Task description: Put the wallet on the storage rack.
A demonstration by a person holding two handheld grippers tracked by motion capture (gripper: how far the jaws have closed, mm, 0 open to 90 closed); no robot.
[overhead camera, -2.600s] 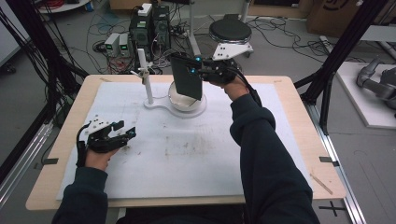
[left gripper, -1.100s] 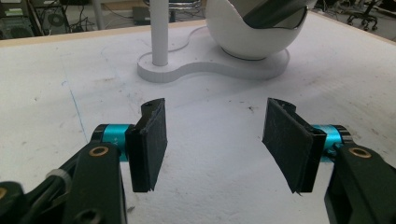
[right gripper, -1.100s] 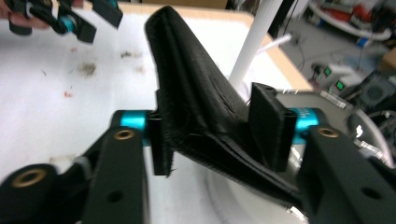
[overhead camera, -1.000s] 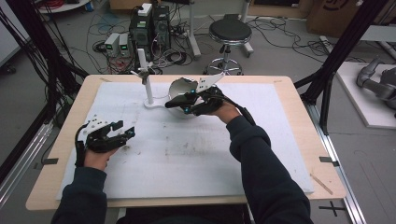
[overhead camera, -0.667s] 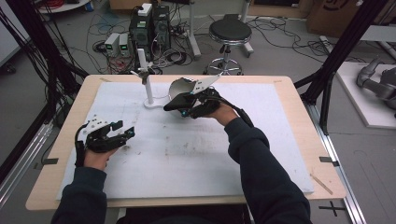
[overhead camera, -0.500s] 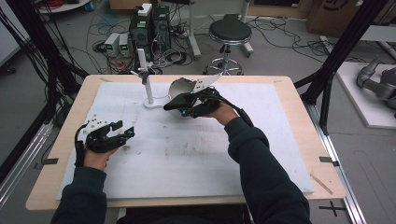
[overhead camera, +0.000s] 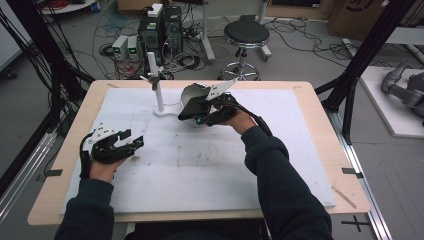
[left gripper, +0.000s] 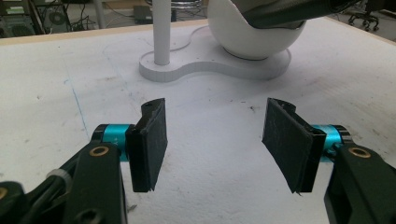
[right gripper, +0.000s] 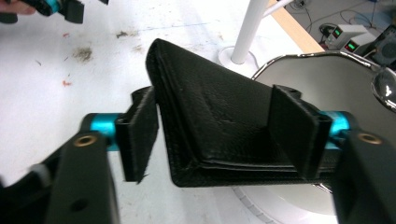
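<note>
High view: right forearm reaches forward across the table, sleeve dark, hand wrapped round the right gripper [overhead camera: 206,114] at the far middle of the white mat [overhead camera: 210,170]. The wrist is turned so the gripper points left and lies about level. Its jaws have just been closing a little, with a black wallet [overhead camera: 189,107] between them and the pads clamped on its sides. The wallet is folded, tilted, and held off the mat at the near rim of the bowl [overhead camera: 194,92]; whether it touches the rim I cannot tell. The bowl sits on a white stand base, and a white post [overhead camera: 159,92] stands just left of it.

Right gripper view: right gripper [right gripper: 215,135] has one pad on each side of the wallet [right gripper: 210,105], with the fold pointing away from the camera. The grey bowl inside [right gripper: 327,88] is behind it and the post [right gripper: 250,28] beyond.

Left hand rests low on the mat at the near left, well apart from the stand, with the forearm coming straight in from the bottom edge. The left gripper [overhead camera: 131,144] points right, towards the middle of the mat. Left gripper view: left gripper [left gripper: 215,140] has its pads apart, with bare mat in the gap and nothing held. It is aimed level at the stand base [left gripper: 205,60].
</note>
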